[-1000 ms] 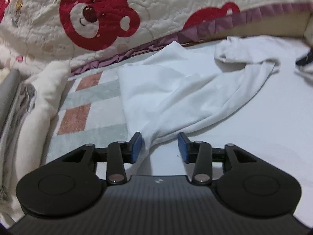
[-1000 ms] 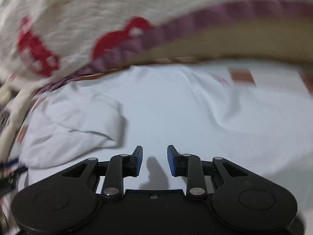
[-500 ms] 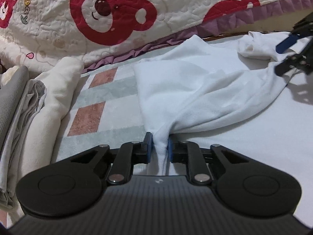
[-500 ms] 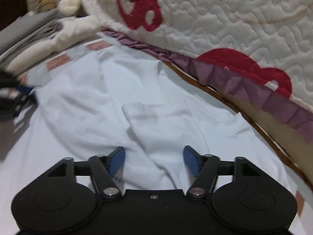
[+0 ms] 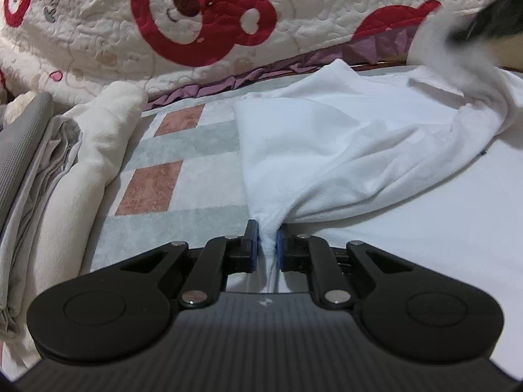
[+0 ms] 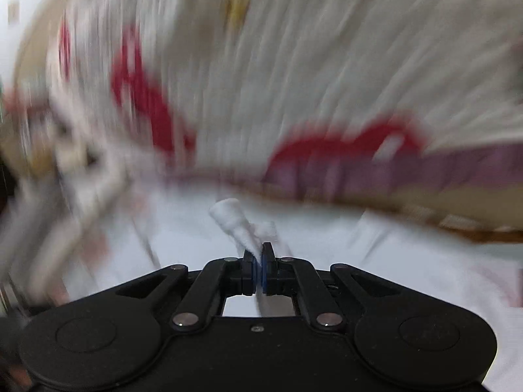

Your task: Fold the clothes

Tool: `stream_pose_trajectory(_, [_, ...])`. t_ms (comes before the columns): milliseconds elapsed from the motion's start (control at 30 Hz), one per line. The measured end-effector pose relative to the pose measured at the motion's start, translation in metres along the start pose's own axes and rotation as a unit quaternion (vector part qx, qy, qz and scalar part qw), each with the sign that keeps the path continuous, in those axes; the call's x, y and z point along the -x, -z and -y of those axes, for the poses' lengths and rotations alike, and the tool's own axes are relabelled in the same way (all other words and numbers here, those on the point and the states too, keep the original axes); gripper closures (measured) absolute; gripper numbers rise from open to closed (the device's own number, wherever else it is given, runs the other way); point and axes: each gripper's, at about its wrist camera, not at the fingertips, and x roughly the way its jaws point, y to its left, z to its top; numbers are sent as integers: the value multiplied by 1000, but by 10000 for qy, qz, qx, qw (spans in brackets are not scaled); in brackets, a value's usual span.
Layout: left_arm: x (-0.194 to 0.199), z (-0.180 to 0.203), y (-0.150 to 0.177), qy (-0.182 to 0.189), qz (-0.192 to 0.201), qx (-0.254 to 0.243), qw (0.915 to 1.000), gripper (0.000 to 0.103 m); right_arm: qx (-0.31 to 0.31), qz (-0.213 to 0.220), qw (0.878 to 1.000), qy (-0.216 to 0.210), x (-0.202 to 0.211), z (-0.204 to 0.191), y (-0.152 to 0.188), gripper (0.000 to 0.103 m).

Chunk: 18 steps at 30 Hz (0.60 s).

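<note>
A white garment (image 5: 343, 150) lies spread on the bed, bunched toward its near edge. My left gripper (image 5: 268, 245) is shut on that near corner, and the cloth fans out from the jaws to the far right. In the right wrist view, which is badly blurred by motion, my right gripper (image 6: 258, 261) is shut on a small twisted tuft of the white garment (image 6: 238, 225). A dark blurred shape at the top right of the left wrist view is the right gripper (image 5: 487, 23), lifting the far end of the cloth.
A quilt with red bears (image 5: 202, 26) and a purple frill rises behind the garment. Folded cream and grey bedding (image 5: 65, 176) is stacked on the left. A checked sheet (image 5: 183, 170) with pink and green squares shows between them. White fabric (image 5: 425, 235) covers the bed at the right.
My left gripper shut on the garment's near corner and still holds it. The right gripper went from open over a fold to shut on it, and now swings fast, lifting the far end.
</note>
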Motion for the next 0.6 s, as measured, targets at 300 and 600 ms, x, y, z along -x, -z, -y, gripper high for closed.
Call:
stream_pose_trajectory(300, [-2,-24,4,157,-189,749,9969,93,-259,108,9796,1989,121,81,63,96])
stream_pose_trajectory(600, [-3,-27,3,209,-220,836,9960,93,-1028,-544,9754,1872,103,85,43,60])
